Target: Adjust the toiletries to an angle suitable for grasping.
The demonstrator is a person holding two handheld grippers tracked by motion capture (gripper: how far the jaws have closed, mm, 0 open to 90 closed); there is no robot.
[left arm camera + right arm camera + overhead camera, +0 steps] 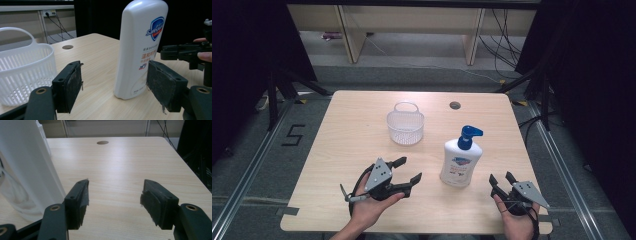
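Observation:
A white soap bottle (460, 162) with a blue pump stands upright on the wooden table (352, 135), right of centre. My left gripper (409, 169) hovers open just to its left, jaws pointing at the bottle with nothing between them. In the left gripper view the bottle (140, 45) stands a little beyond the open pads (72, 85). My right gripper (501, 177) is open to the bottle's right, near the front edge. Its view has the bottle (27, 162) blurred at the left, outside the empty jaws.
A white perforated basket (405, 125) with a handle sits behind the bottle toward the table's middle, and at the left of the left gripper view (25, 67). A round cable hole (455, 105) lies near the far edge. Dark curtains and stands flank the table.

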